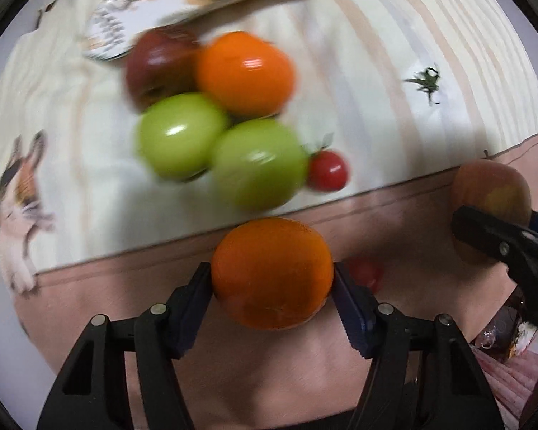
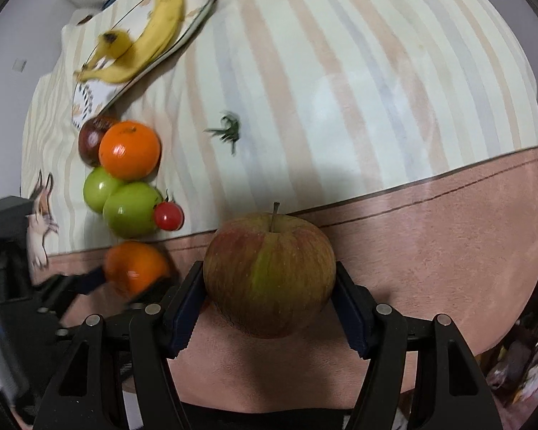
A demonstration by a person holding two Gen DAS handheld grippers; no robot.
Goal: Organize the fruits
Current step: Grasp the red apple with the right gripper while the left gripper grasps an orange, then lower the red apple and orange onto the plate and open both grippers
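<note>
Both tools point almost straight down over the pink border at the near edge of the worktop. The left tool (image 1: 272,286) has its pads pressed on either side of an orange (image 1: 272,272), and the right tool (image 2: 269,288) is clamped about half open around a red-green apple (image 2: 269,272), stem upward. Farther in on the striped cloth (image 2: 340,71) the other fruit sits bunched: two green apples (image 2: 131,209), a second orange (image 2: 129,150), a dark red apple (image 2: 91,139) and a small tomato (image 2: 168,216), with a banana (image 2: 154,32) on a plate (image 2: 84,102) near the far left corner.

bananas (image 2: 150,36) on plate (image 2: 86,104), fruit cluster (image 2: 125,175) just before it, seemingly touching, loose stem (image 2: 227,130) rightward
</note>
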